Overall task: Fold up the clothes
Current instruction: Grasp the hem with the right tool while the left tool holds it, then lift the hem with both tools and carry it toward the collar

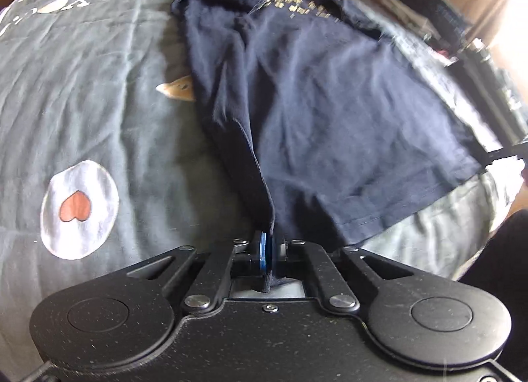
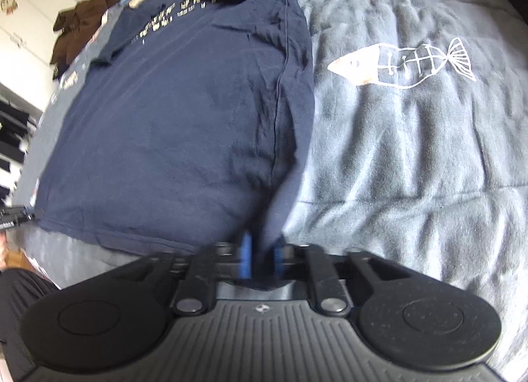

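A navy T-shirt (image 1: 313,111) with gold lettering near its far end lies spread on a grey bed cover (image 1: 99,85). My left gripper (image 1: 270,250) is shut on the shirt's near left hem corner, and the cloth rises in a ridge from its blue pads. In the right wrist view the same T-shirt (image 2: 184,111) stretches away from me. My right gripper (image 2: 262,258) is shut on the near right hem corner, a fold of cloth pinched between its blue pads. The other gripper's black tip (image 2: 16,215) shows at the shirt's left corner.
The bed cover (image 2: 412,151) carries printed motifs: a white oval with a heart (image 1: 79,210) and a fish skeleton (image 2: 402,62). A brown garment (image 2: 79,25) hangs by white cupboards at the left. Furniture and clutter (image 1: 462,35) stand past the bed's right edge.
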The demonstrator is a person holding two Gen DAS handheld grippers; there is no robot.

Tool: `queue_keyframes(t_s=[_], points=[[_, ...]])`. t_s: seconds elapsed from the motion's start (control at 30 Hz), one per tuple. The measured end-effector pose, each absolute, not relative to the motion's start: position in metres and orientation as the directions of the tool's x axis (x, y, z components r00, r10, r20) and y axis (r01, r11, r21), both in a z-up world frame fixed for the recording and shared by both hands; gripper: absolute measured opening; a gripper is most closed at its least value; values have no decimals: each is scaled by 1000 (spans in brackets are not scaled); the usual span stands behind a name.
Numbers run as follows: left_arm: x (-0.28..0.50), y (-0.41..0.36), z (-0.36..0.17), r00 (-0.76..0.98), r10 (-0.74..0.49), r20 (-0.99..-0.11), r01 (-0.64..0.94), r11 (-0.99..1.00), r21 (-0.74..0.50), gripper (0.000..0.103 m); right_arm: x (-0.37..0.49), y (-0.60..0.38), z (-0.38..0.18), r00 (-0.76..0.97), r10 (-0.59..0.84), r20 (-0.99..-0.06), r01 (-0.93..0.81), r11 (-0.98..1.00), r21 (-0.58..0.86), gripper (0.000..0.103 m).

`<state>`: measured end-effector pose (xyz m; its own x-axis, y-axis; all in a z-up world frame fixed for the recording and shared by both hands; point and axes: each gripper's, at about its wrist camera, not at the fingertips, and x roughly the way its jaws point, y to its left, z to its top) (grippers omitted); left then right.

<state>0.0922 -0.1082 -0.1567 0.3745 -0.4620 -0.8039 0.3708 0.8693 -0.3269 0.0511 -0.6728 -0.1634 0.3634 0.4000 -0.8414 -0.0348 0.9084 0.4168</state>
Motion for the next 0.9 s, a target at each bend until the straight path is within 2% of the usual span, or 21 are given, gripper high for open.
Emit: queue_keyframes(t_s=[0.3, 0.47, 0.9], points=[[92, -86, -117, 468, -562, -682, 326, 827, -458, 3, 39, -684, -130, 519, 543, -660, -10, 776, 631, 7], [116, -85, -90, 539, -586, -605, 319, 807, -497, 3, 54, -698, -107, 602, 571, -558, -4, 701, 713, 7], [273, -99, -77, 616, -518, -593, 273, 847, -457, 3, 187, -708, -90, 647, 541, -537, 31, 686, 727, 7]])
